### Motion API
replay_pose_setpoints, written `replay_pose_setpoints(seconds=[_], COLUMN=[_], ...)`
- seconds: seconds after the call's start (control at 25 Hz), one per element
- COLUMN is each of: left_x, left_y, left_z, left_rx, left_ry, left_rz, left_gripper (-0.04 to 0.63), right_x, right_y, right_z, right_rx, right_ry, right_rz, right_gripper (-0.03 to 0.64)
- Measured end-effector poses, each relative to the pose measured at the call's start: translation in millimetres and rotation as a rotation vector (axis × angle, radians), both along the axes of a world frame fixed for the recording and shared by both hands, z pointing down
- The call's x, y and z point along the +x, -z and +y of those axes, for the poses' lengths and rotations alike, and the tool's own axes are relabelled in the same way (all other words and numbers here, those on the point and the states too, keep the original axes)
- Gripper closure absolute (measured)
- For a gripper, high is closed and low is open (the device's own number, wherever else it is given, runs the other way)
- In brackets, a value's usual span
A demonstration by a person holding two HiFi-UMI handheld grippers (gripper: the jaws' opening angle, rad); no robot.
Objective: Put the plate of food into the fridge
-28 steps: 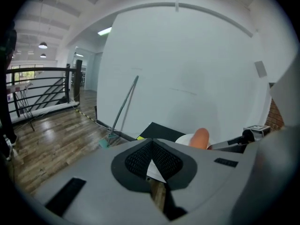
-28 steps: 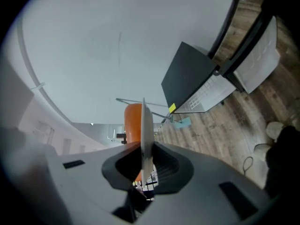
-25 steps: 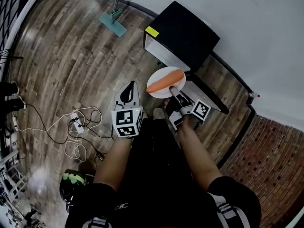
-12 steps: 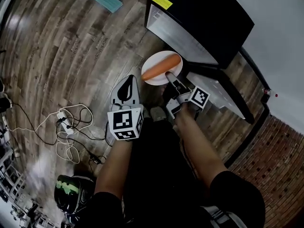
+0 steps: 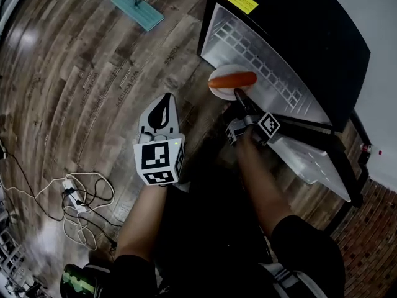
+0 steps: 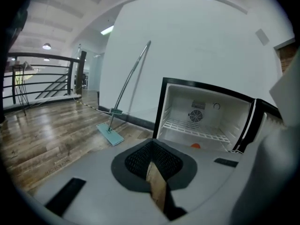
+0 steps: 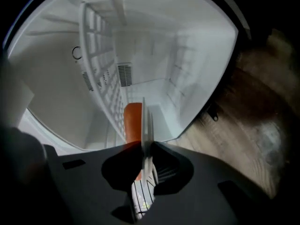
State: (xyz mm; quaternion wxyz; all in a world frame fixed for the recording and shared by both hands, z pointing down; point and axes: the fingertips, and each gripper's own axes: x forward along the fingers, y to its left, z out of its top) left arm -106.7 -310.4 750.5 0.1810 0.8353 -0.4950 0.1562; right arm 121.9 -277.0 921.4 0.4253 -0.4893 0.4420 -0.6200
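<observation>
My right gripper [image 5: 238, 97] fingers are clenched on the plate [image 5: 221, 87] rim, carrot [image 5: 233, 79] aboard, at the open fridge [image 5: 291, 36] mouth; I'd hold it level and slide in clear of the shelf [image 7: 101, 88]; left gripper [image 5: 162, 104] pinched shut, empty.
</observation>
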Motion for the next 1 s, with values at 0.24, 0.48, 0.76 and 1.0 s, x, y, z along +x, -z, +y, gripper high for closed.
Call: replay_pose_setpoints(seconds=[0.24,0.48,0.76,1.0], left_x=[-9,-21,-21,-19], left_y=[-29,-34,-47,-42], left_z=[-10,-10,2,8], left_rx=[-0.017,0.003,-0.006,0.011], left_ry=[-0.029,-0.005,-0.058,-0.065], left_rz=[0.014,-0.005,-0.056,-0.059], left_gripper=[0.595,0.595,0.595,0.595], right_x=[32,50,75,85], right_y=[-51,-62,-80,-100], right_z=[-54,-111,-135,-135], right_rx=[0.042,0.044,-0.028,-0.146], right_ry=[-0.128,-0.247,-0.322,-0.343], right_rz=[0.024,0.031,0.063,0.118], right_gripper=[0.566,0.566,0.565,0.558])
